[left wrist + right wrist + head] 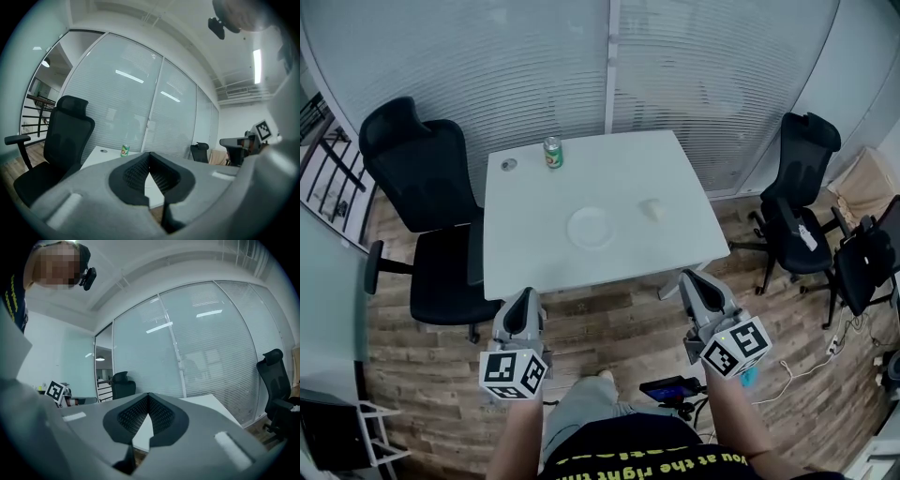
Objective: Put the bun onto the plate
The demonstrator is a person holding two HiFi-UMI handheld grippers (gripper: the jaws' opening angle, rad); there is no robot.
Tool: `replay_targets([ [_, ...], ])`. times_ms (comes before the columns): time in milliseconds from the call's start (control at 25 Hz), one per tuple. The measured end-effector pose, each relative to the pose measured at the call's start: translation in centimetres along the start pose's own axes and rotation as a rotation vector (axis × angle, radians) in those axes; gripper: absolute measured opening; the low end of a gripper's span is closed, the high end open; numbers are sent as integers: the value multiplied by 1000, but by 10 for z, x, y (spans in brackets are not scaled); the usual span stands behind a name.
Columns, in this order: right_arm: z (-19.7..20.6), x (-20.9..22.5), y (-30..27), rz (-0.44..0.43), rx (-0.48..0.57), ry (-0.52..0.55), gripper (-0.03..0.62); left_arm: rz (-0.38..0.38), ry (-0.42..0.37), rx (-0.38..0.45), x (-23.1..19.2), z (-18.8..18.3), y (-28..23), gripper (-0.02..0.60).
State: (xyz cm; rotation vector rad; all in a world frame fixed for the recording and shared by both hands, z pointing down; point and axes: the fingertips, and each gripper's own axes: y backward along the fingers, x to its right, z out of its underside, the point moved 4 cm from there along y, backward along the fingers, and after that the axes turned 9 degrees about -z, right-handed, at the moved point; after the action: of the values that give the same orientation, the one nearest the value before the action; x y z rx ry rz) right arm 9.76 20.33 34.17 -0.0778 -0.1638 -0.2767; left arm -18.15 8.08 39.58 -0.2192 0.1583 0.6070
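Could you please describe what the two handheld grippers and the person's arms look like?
Both the left gripper and the right gripper have smooth grey bodies tapering to wedge-shaped jaws lined with black ribbed pads. Each carries a white cube printed with black square markers. The person wears a black shirt with yellow lettering.

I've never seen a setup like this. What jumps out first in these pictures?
Two grey handheld grippers with black-and-white marker cubes, the left gripper and the right gripper, sit low in the head view, both shut and empty. Ahead stands a square white table with a round white plate at its middle, a pale bun to the plate's right, apart from it, and a green drink can near the far edge.
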Motion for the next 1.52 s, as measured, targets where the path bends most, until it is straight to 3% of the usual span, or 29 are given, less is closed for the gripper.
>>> replay_targets([
  [640, 1, 17, -38, 16, -8, -14, 6, -4, 16, -18, -26, 1, -33, 0],
  [1520, 4, 44, -59, -20, -22, -34, 6, -53, 15, -32, -28, 5, -46, 0],
])
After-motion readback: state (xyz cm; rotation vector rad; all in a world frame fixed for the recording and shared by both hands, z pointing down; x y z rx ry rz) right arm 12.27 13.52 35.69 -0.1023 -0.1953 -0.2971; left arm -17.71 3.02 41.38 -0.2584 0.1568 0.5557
